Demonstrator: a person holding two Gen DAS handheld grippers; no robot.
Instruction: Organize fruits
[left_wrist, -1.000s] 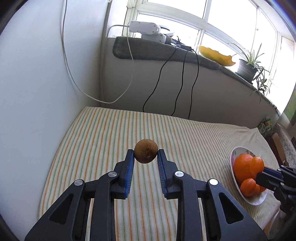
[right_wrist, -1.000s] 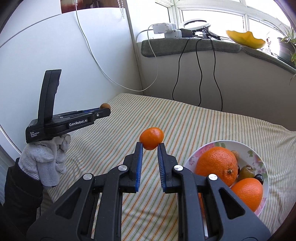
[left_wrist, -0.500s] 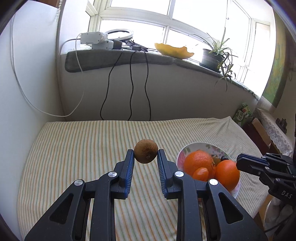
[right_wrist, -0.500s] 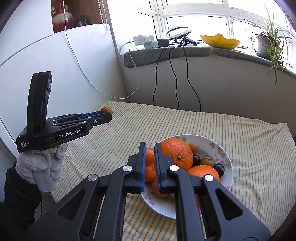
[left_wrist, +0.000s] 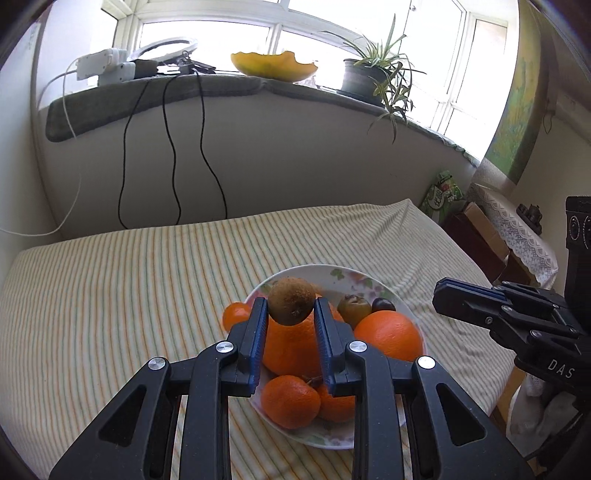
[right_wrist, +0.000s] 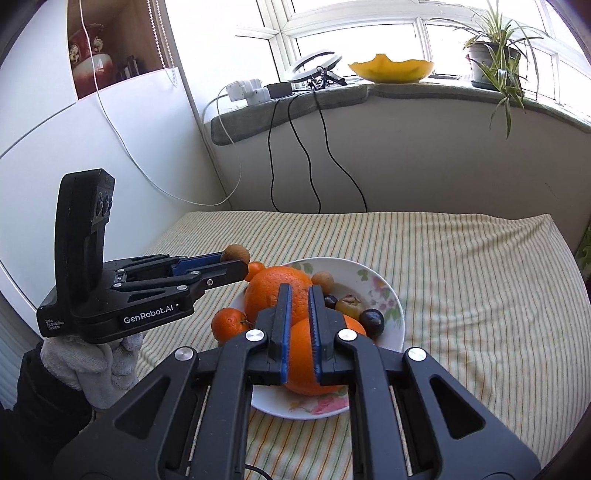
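Observation:
A brown kiwi-like fruit (left_wrist: 291, 301) is clamped between the blue pads of my left gripper (left_wrist: 290, 314), hanging just above the floral bowl (left_wrist: 373, 286). Below it the bowl holds a large orange (left_wrist: 291, 350), a second orange (left_wrist: 388, 334), tangerines (left_wrist: 290, 400) and small dark fruits. In the right wrist view my right gripper (right_wrist: 298, 295) is shut and empty over the bowl's (right_wrist: 386, 291) near side. At the bowl's left rim, the left gripper (right_wrist: 236, 267) carries the brown fruit (right_wrist: 236, 254) in a gloved hand (right_wrist: 92, 362).
A striped cloth (left_wrist: 110, 295) covers the table. The white wall and hanging cables (left_wrist: 173, 147) stand behind it. The windowsill holds a yellow dish (left_wrist: 273, 66), a potted plant (left_wrist: 369, 77) and a power strip. Boxes and a lace-covered stand (left_wrist: 517, 229) lie past the table's right edge.
The left gripper swung right with the brown fruit, from bare cloth to above the bowl. The right gripper let go of a tangerine into the bowl, shut, and drew back.

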